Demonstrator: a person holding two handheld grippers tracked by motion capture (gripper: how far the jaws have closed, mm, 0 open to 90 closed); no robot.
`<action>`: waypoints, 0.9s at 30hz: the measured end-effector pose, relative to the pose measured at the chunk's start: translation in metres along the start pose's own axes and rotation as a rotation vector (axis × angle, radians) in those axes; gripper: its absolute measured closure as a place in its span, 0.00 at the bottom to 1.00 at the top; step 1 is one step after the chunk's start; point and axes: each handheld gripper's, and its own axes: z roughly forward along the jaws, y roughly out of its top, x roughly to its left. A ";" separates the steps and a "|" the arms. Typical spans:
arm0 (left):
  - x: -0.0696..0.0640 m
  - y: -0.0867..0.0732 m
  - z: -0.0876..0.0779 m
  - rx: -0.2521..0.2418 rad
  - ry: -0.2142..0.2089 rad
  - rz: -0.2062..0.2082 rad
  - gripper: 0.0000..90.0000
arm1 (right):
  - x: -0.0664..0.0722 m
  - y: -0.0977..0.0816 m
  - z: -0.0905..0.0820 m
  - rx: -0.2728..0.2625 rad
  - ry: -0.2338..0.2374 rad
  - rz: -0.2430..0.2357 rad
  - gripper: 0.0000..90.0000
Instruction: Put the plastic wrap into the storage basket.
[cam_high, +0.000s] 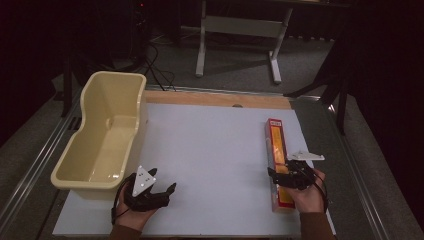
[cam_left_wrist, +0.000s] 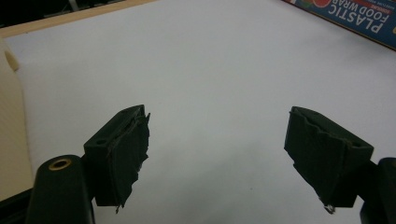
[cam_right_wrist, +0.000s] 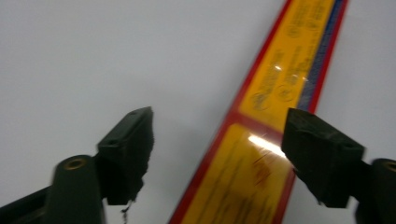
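Note:
A long red and yellow box of plastic food wrap (cam_high: 277, 160) lies flat near the right edge of the white board (cam_high: 210, 150), running from near to far. My right gripper (cam_high: 282, 170) hovers over its near half, open. In the right gripper view the box (cam_right_wrist: 275, 93) runs diagonally under the right gripper (cam_right_wrist: 219, 116), and neither pad touches it. My left gripper (cam_high: 162, 181) rests low at the board's near left, open and empty. The left gripper view shows bare board between the jaws of the left gripper (cam_left_wrist: 219, 114), with the box's blue side (cam_left_wrist: 355, 16) at the far right.
A deep cream plastic tub (cam_high: 100, 130) stands on the board's left edge, with its wall (cam_left_wrist: 9, 116) just left of my left gripper. A wooden strip (cam_high: 215, 98) borders the board's far side. Metal rails flank the table, and a white stand (cam_high: 240, 30) is on the floor beyond.

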 end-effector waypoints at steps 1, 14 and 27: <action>0.000 0.000 0.000 0.000 0.000 0.000 0.24 | -0.002 0.002 0.005 0.008 -0.011 0.008 0.21; 0.001 0.000 0.000 0.004 -0.005 -0.004 0.24 | -0.026 0.028 0.049 0.155 -0.101 0.098 0.27; 0.000 0.000 0.001 0.009 -0.011 -0.004 0.24 | -0.040 0.050 0.071 0.344 -0.068 0.197 0.33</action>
